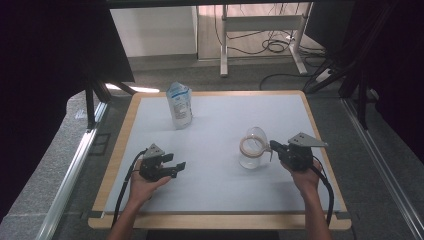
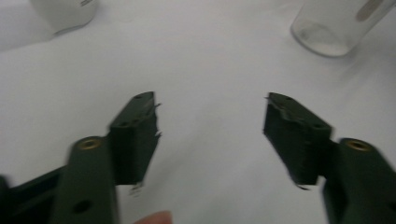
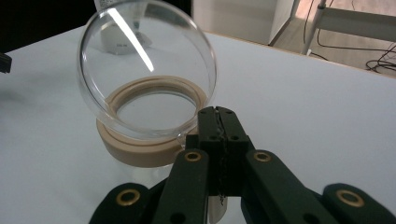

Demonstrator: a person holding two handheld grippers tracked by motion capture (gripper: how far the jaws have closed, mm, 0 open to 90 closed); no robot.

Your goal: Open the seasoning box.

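Glass jar [image 1: 251, 152] stands upright on the right half of the white worktop [image 1: 220, 175], clear, looks empty, tan ring around its mouth. Its round clear lid [image 3: 147, 70] is tipped up on edge over the mouth, hinged at the side, tan seal ring [image 3: 154, 100] seen through it. Right tool [image 1: 274, 146] sits just beside the jar on its right, jaws pressed tight together at the lid's lower edge by the hinge; whether they pinch a clasp or the rim itself, cannot tell. Left tool [image 1: 177, 167] is low over the worktop at the left front, well apart from the jar, jaws spread wide, nothing between them; a fingertip [image 2: 154, 217] shows at the bottom edge of the left gripper view. Jar base [image 2: 334, 28] shows far off at that view's top right. White pouch [image 1: 180, 105] with blue print stands upright at the back left of the worktop, top closed, contents not visible.
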